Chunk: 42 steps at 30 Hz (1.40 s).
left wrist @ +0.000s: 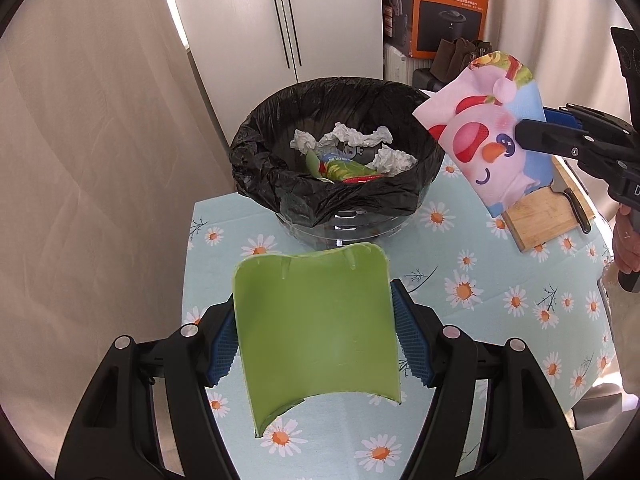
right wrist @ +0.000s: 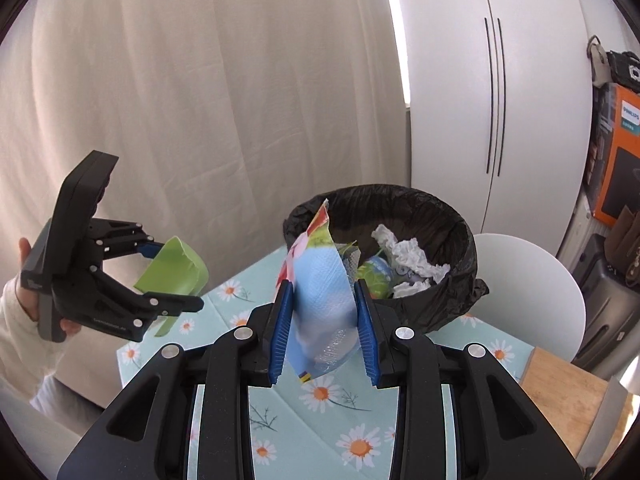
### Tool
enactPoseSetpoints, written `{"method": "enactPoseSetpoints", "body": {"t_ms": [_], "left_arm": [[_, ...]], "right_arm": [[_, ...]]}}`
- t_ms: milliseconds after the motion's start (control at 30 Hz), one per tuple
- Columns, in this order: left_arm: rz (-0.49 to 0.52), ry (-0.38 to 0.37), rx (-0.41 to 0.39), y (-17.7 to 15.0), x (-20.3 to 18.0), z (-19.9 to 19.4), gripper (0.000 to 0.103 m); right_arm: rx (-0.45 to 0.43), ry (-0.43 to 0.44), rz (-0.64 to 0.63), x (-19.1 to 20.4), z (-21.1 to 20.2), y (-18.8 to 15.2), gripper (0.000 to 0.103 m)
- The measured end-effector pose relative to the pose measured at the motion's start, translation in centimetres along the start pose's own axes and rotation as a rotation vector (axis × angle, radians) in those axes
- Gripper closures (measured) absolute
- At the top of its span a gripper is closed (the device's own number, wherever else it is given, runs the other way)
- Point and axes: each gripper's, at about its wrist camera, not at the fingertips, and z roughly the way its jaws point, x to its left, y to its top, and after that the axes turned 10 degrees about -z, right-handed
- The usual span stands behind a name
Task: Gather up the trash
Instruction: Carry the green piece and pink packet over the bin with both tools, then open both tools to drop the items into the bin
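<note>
Cream curtains and a white cupboard backed a worktop [left wrist: 500, 276] under a daisy-print cloth, with a bin [left wrist: 332, 148] lined in black plastic at its far edge. Crumpled tissues [left wrist: 344, 136] and a green wrapper [left wrist: 340, 170] already lay inside the bin. Left gripper [left wrist: 314, 334] was clamped across a curved green plastic piece [left wrist: 316, 328], held above the cloth just near of the bin. Right gripper [right wrist: 322, 312] was closed narrow on a pink and blue cartoon packet [right wrist: 320, 292], held in the air to the right of the bin rim. Wooden cutting board [left wrist: 544, 216] with a knife [left wrist: 576, 208] sat at the right, well apart from both loads. Both pieces looked lifted and headed for the bin, neither yet over the opening. To do it well: carry each piece fully past the rim before letting go, release one at a time, keep the packet's loose end from catching the liner, and tilt the green piece so it slid in rather than bounced out.
</note>
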Motion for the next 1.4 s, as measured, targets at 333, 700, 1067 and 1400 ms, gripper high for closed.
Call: {"method": "enactPoseSetpoints", "body": {"t_ms": [333, 700, 1067, 1400], "left_arm": [[0.041, -0.032, -0.038, 5.2, 0.1, 1.9, 0.035], [0.073, -0.115, -0.052, 10.7, 0.2, 5.7, 0.035], [0.127, -0.153, -0.003, 13.8, -0.1, 12.2, 0.035], [0.164, -0.171, 0.076, 13.9, -0.3, 16.3, 0.035]], "right_arm": [[-0.081, 0.04, -0.035, -2.2, 1.7, 2.7, 0.074], [-0.081, 0.045, -0.005, -7.3, 6.8, 3.7, 0.074], [-0.01, 0.017, 0.0, -10.5, 12.3, 3.5, 0.073], [0.095, 0.005, 0.023, -11.6, 16.8, 2.7, 0.073]]}}
